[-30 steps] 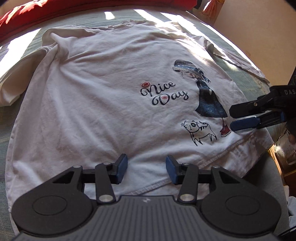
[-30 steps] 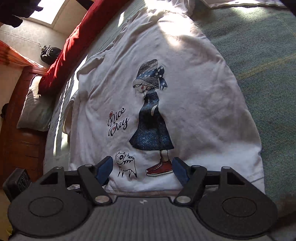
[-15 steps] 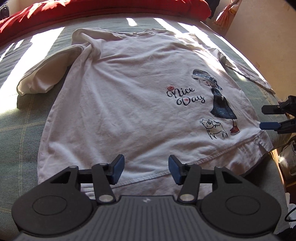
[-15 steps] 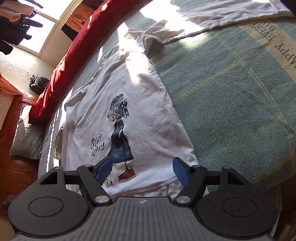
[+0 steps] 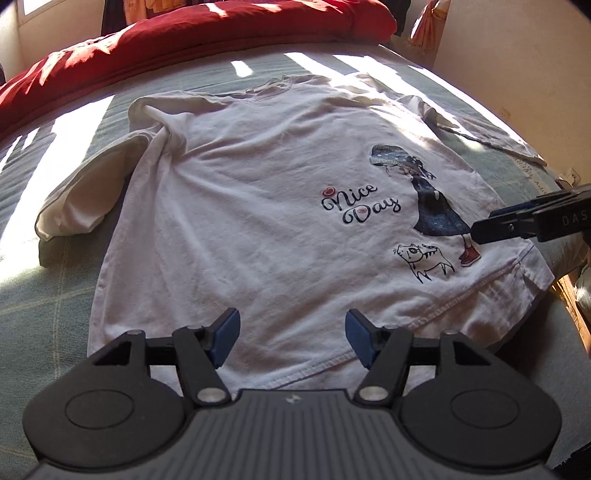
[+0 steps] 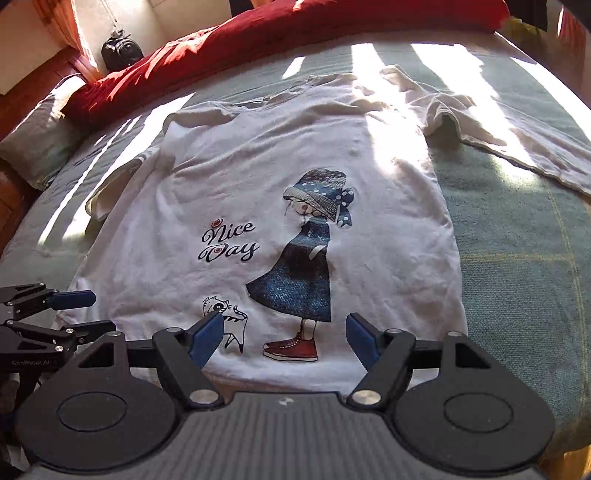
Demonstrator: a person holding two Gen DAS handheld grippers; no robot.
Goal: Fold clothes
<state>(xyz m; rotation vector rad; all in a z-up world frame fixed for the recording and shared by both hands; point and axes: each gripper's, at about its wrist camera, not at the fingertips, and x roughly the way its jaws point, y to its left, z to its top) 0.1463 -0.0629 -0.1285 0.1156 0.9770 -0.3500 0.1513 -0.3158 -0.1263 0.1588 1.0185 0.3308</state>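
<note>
1. Shirt (image 5: 258, 221) is lying flat and face up on the bed (image 5: 48, 295), print showing, collar toward the red duvet (image 5: 184, 33). One sleeve is out on each side; the one near the wall looks long and a bit rumpled.

2. Step-wise I'd call this the very start: shirt is spread, no fold made yet, and both grippers are parked at the hem end.

3. Left gripper (image 5: 291, 338) hangs just over the hem with its jaws opening, nothing between the pads. The cloth shows clean through the gap.

4. Right gripper (image 6: 284, 338) is spread wide above the hem by the red-sneaker part of the print, also carrying nothing.

5. Next move, my guess: each one needs to drop onto the hem near its own corner and pinch both layers, then carry the bottom edge up toward the collar. Or deal with the sleeves first, either works.

6. Thing to watch: the hem corner by the bed edge looks slightly flipped and hangs close to the drop-off, so a shallow pinch could catch just the top layer.
</note>
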